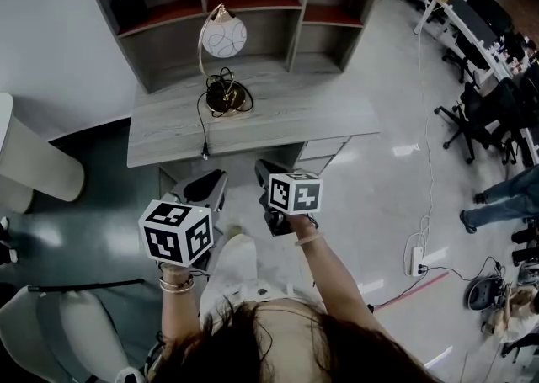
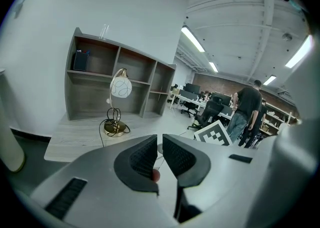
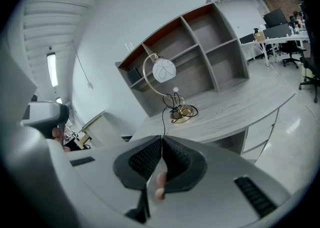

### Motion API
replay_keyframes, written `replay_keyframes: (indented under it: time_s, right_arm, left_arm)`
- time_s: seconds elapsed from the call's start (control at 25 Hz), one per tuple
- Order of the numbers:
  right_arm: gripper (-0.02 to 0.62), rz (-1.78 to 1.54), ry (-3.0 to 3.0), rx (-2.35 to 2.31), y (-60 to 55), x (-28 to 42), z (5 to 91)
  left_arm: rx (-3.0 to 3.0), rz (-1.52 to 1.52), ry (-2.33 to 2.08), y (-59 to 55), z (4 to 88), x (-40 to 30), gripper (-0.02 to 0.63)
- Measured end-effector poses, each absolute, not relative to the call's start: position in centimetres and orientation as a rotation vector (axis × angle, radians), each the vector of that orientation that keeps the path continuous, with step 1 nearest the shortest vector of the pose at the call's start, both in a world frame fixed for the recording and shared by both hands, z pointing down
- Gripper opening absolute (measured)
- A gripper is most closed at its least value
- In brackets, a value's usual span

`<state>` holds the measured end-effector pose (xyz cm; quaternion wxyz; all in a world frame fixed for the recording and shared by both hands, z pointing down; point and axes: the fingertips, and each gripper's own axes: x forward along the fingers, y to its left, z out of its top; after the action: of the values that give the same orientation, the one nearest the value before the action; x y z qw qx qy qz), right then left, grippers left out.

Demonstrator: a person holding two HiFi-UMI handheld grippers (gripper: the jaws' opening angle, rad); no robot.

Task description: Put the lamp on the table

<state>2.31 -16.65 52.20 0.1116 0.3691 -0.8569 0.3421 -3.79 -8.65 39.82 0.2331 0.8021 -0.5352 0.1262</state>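
From above, the lamp (image 1: 224, 37) stands upright on the grey surface (image 1: 295, 120) in front of the shelf unit (image 1: 295, 2), its black cord (image 1: 201, 125) trailing to the near edge, while the left tongs (image 1: 212, 181) and right tongs (image 1: 264, 169) hang side by side, short of that edge. The left gripper view shows its tongs all but closed, a thin slit between the pads, gripping nothing, the lamp well beyond. The right gripper view shows its pads pressed together, likewise empty, lamp well ahead.
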Motion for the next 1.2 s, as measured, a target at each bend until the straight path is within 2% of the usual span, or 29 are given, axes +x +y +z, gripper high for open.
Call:
replay_keyframes:
  time_s: [0.64, 1.2]
  right_arm:
    - [0.025, 0.988, -2.513, 1.088, -11.4, 5.4, 52.7]
    - [0.023, 0.980, -2.483, 1.087, -8.6, 7.3, 53.9]
  left_arm:
    - [2.247, 0.299, -1.435, -2.5, 39.8, 0.0, 0.031]
    - [2.275, 0.411, -1.408, 0.2, 41.7, 2.7, 0.029]
